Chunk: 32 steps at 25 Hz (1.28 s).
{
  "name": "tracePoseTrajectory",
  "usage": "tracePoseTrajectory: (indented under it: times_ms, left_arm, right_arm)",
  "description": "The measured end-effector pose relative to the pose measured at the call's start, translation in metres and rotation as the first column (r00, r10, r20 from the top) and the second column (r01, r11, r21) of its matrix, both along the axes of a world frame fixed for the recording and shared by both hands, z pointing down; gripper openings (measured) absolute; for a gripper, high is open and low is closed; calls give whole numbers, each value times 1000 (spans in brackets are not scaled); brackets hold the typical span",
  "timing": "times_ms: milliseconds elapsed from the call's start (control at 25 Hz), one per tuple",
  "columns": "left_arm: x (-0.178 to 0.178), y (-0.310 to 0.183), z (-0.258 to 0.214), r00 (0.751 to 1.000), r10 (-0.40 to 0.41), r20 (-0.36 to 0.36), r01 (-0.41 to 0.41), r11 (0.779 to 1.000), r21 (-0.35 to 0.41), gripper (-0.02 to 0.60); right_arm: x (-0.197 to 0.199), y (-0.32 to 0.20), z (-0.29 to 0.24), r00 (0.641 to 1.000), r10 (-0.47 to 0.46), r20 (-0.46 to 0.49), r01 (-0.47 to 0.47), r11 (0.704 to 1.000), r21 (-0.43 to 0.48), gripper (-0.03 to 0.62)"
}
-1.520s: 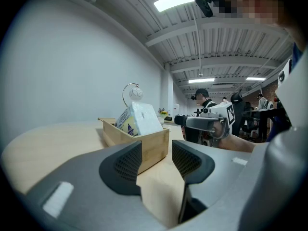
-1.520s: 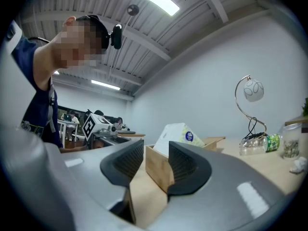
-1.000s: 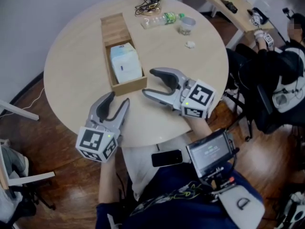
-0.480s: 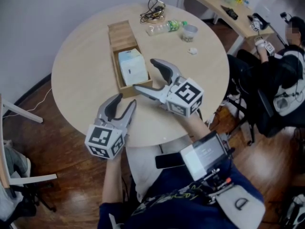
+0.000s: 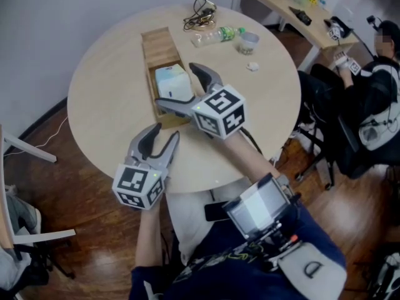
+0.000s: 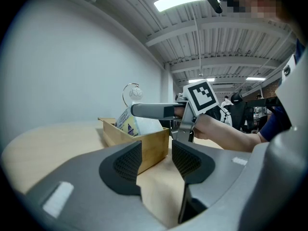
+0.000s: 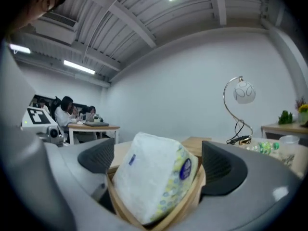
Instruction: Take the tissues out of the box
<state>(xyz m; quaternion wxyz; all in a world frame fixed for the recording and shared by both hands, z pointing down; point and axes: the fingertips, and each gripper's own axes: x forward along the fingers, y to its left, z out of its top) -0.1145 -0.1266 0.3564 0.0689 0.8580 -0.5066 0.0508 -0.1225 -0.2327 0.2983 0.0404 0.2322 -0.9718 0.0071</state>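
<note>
Since a second earlier, carried forward from the near part of the round table point(image 5: 100, 86) to the wooden box point(image 5: 157, 42): right gripper point(image 5: 174, 83), jaws just opened wide, standing either side of the tissue pack point(image 5: 170, 80), pads not pressing on it. Tilted in the near end of the open box: the pack, white with yellow and blue print. Near the table's front edge: left gripper point(image 5: 165, 132), jaws parted, empty.

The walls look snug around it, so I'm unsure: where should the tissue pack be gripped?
On the tissue pack, probably the upper part, which rises tilted above the wooden box rim; the walls cover its lower sides. Come from above, jaws across its width.
</note>
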Motion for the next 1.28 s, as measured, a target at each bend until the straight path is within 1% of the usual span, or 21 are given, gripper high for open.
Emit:
tracePoseTrajectory:
  times_ms: [80,120,160,320,400,440,720,1000,1160,1280]
  left_arm:
    - [0,0,0,1000,-1,1,1,1000,0,202]
    - [0,0,0,1000,-1,1,1,1000,-1,201]
    - [1,1,0,1000,0,1,0,1000,-1,201]
    - [1,0,-2,1000,2,-5,-2,1000,0,202]
    - [1,-2,-3,1000,-3,-7,3,1000,2,201]
    - [0,-2,-3,1000,-5,-6,5,1000,2,201]
    - [-1,0,0,1000,2,-3,-2,1000,3,201]
    - [-1,0,-1,1000,2,-1,-2,1000,1,201]
    - [-2,0,-1,1000,-1,-4,1,1000,2,202]
    - [-1,1,0,1000,3,2,-3,1000,2,202]
  right_arm:
    - [-9,-4,3,999,-27,26,28,998,-61,549]
    - [-12,-4,5,999,-31,23,33,997,-71,549]
    - [-14,-3,7,1000,-28,12,29,998,-63,549]
    - [-16,-1,16,999,15,-32,-15,1000,28,543]
    - [-17,-4,17,998,28,-51,-25,998,57,525]
    - [-17,-4,17,998,31,-56,-27,998,61,506]
    - [-13,-3,18,998,42,-53,-38,997,69,482]
    - [-10,-3,17,999,33,-40,-30,997,72,439]
    - [-10,-1,14,999,16,-35,-14,997,70,428]
    - [-9,2,13,999,10,-37,-7,996,90,425]
